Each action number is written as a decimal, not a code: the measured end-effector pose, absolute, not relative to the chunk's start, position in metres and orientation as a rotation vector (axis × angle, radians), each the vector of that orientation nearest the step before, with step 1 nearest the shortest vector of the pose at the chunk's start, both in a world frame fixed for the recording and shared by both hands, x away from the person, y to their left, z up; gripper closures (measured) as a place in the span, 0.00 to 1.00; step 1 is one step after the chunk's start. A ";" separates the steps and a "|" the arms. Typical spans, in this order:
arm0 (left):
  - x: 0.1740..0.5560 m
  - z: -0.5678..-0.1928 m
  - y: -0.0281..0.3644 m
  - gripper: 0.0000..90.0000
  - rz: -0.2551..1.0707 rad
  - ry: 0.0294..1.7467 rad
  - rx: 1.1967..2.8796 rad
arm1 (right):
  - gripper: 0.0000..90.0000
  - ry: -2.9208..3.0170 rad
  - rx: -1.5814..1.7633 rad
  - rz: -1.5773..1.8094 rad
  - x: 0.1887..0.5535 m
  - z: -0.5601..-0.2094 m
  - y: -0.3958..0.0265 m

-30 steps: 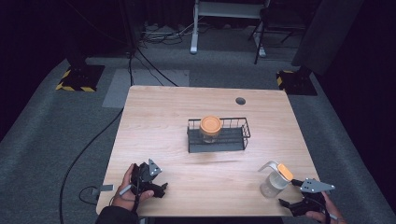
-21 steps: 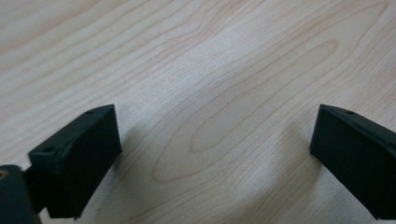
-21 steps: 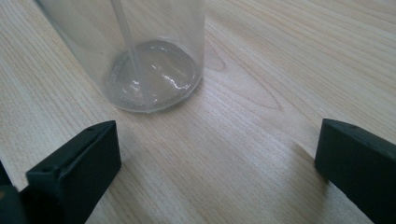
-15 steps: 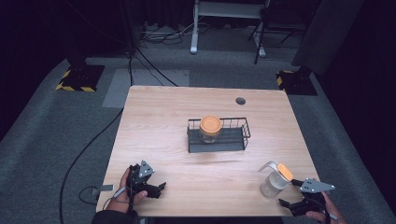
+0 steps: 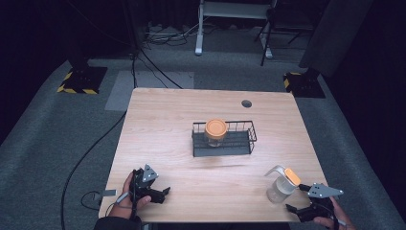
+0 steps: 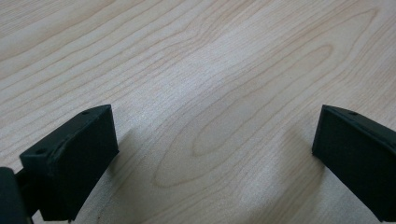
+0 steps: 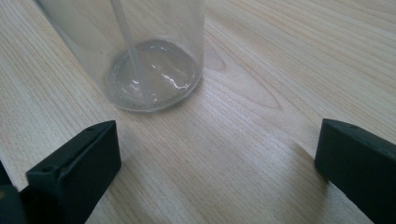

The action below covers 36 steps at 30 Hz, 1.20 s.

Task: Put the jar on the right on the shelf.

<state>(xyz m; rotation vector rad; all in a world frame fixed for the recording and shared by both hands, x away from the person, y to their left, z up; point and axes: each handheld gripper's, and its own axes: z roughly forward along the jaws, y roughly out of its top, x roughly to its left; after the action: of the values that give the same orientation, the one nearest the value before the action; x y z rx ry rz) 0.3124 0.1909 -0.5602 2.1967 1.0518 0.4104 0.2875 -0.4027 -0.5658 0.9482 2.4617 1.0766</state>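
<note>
My right tongs (image 5: 299, 211) sit released near the surface's (image 5: 158, 124) front right corner, just short of the clear cup (image 5: 278, 186) with its orange lid (no label I can read). My left tongs (image 5: 160, 194) rest released at front left, well apart.
</note>
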 end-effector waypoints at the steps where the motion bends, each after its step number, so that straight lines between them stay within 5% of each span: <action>1: 0.312 -0.560 0.191 0.00 0.410 1.052 2.196 | 0.00 2.463 0.949 1.075 0.287 -0.566 -0.403; 36: 0.312 -0.560 0.191 0.00 0.412 1.057 2.194 | 0.12 2.399 0.913 1.098 0.272 -0.501 -0.376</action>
<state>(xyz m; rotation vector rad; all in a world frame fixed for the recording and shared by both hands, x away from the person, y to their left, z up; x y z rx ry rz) 0.3121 0.1907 -0.5602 2.1941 1.0574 0.4120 0.2718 -0.3758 -0.5014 0.9126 2.3987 1.0978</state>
